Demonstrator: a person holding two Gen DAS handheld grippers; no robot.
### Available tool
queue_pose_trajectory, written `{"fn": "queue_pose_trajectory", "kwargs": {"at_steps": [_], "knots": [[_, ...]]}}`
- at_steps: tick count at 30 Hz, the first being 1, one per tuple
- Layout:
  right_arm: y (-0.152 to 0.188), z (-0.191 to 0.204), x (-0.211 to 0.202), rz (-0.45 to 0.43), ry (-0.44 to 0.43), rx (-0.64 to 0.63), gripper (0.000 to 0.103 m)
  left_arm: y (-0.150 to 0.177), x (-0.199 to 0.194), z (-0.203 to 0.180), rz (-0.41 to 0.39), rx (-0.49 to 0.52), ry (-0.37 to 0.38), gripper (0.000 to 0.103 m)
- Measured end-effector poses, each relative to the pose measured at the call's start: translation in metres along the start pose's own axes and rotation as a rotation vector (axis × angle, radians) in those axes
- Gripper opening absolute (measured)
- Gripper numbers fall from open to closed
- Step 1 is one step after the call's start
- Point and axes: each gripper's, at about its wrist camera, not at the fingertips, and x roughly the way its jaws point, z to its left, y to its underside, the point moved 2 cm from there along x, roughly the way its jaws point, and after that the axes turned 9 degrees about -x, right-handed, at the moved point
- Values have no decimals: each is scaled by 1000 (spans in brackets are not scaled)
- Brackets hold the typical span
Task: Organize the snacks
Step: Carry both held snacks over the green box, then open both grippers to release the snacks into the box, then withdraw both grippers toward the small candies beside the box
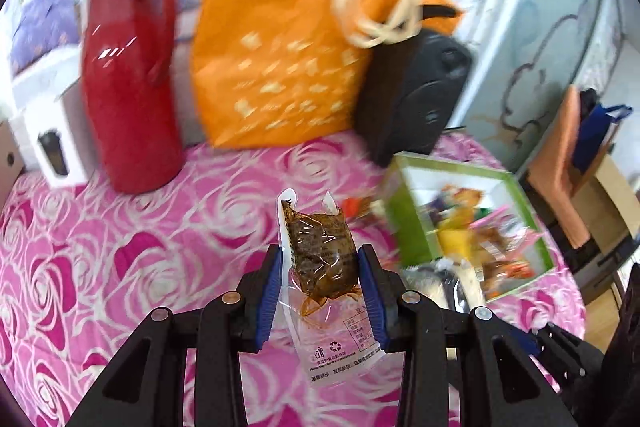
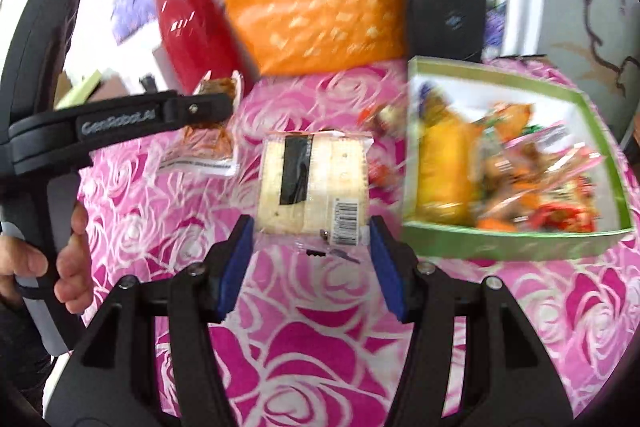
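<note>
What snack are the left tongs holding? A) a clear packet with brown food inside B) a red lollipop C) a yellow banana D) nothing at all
A: the left tongs pinch a clear packet of brown food between their blue pads, lifted above the pink cloth.

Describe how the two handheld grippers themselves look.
Both the left gripper and the right gripper have black angular plastic frames with silver screw heads and ribbed blue pads. From the right wrist view, the left unit's black body bears grey "GenRobot.AI" lettering.
</note>
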Motion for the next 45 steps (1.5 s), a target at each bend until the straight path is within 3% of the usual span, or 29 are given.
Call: {"fn": "queue_pose_trajectory", "kwargs": {"at_steps": [6, 12, 22, 23, 25, 26, 27, 33, 45], "knots": [[0, -62, -41, -90, 101, 79, 59, -5, 2, -65, -5, 73, 83, 38], [5, -126, -62, -115, 198, 141, 59, -2, 29, -132, 26, 163, 136, 38], [16, -208, -47, -77, 253, 227, 59, 3, 79, -180, 63, 211, 122, 40], [18, -211, -43, -69, 250, 228, 60, 3, 83, -183, 47, 216, 97, 41], [20, -216, -36, -60, 251, 230, 68, 2, 89, -187, 25, 235, 24, 61], [21, -218, -33, -61, 257, 234, 82, 2, 91, -188, 21, 238, -5, 74], [23, -221, -30, -48, 267, 240, 101, 3, 92, -187, 13, 239, -21, 76], [33, -225, -18, -15, 252, 230, 102, 4, 98, -175, 5, 219, -88, 76], [21, -197, -47, -81, 263, 198, 102, -1, 50, -158, -60, 194, -67, 76]]}}
